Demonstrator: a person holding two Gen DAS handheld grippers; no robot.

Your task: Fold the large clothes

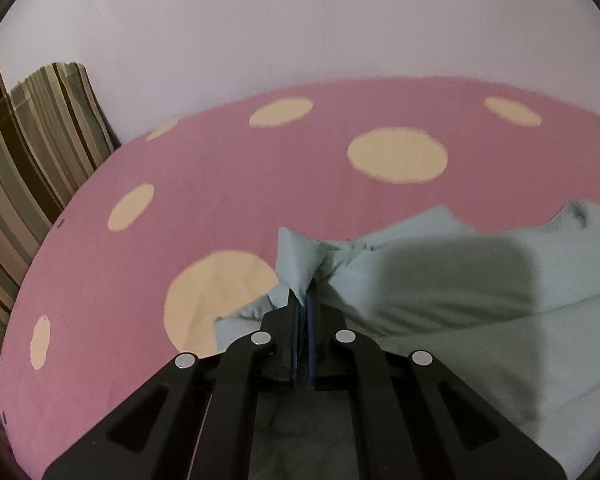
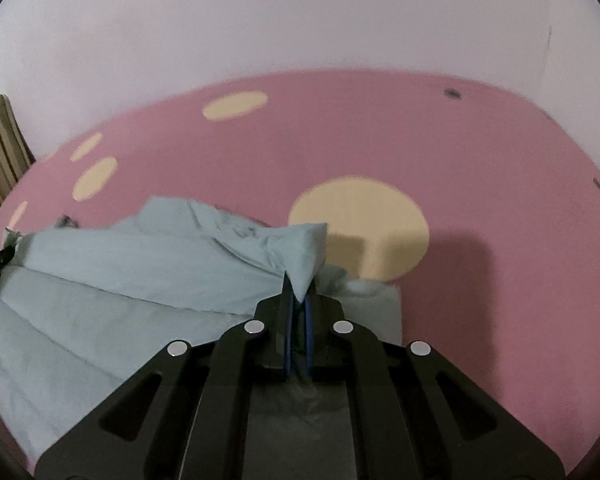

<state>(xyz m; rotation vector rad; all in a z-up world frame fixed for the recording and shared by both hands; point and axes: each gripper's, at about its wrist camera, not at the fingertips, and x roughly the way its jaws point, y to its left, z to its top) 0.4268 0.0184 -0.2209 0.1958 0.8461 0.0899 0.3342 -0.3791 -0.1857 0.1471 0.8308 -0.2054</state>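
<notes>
While cloth (image 1: 440,280) hem hides pads: L tongs (image 1: 305,304) & R tongs (image 2: 299,300) both pinching it.

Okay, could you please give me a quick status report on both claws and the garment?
Left claw shut on light blue garment. Right claw shut on another corner. Garment stretched between them over pink spotted surface. Nothing in the way.

My left gripper (image 1: 305,300) pinches a bunched cloth (image 1: 440,280) corner above the pink spotted sheet (image 1: 220,184); striped fabric (image 1: 32,152) left.
</notes>
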